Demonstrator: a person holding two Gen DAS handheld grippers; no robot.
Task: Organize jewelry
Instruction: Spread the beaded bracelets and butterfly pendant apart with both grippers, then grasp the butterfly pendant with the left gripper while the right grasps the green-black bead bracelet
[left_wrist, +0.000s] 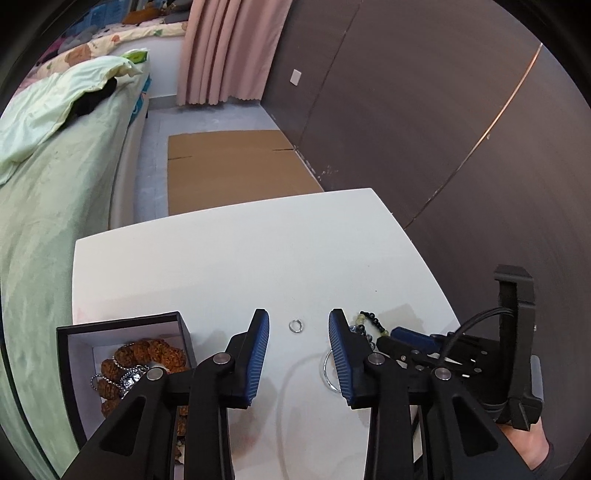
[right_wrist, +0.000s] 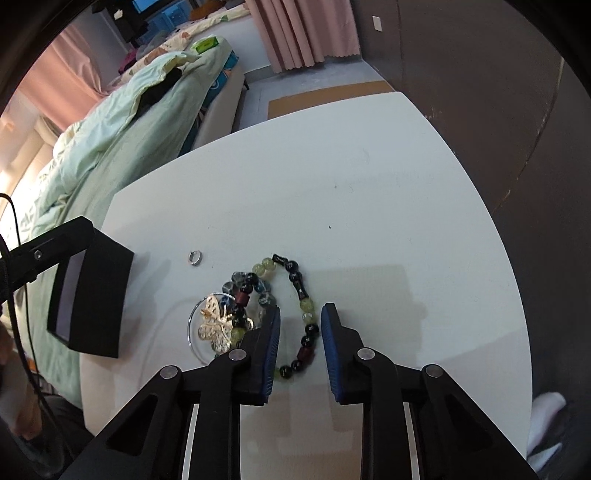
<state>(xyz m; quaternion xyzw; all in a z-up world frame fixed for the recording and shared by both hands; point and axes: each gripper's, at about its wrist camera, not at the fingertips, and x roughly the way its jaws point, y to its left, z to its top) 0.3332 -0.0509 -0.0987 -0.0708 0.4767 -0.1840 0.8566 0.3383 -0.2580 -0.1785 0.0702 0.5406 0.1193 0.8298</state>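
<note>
Jewelry is spread across the white table (right_wrist: 369, 166); work through it from your left to your right. Left of the left claw (left_wrist: 299, 356) sits the dark box (left_wrist: 122, 325), open, already holding a brown seed-bead bracelet (left_wrist: 147, 354) and a silver ball chain (left_wrist: 129, 380); treat this as the receiving container. Between and just ahead of the left claw's fingers lies a small silver ring (left_wrist: 296, 326); the claw is open and empty, its fingers apart on either side of the ring's line. Expect the ring to be light, hard and slippery; it will likely skate on the smooth surface, so close across its diameter with the pads low to the table. Left of the right claw (right_wrist: 300, 347) lie a thin wire hoop (right_wrist: 195, 332) and a gold butterfly ornament (right_wrist: 216, 325), touching a cluster of mixed beads; the ornament looks thin and probably bends easily. The beaded bracelet (right_wrist: 303, 295) of black, green and maroon beads runs directly between the right claw's fingers; that claw is open, gripping nothing. Judge the strand limp and moderately light; it will drape, so pinch across one larger bead near mid-strand rather than the cord.
</note>
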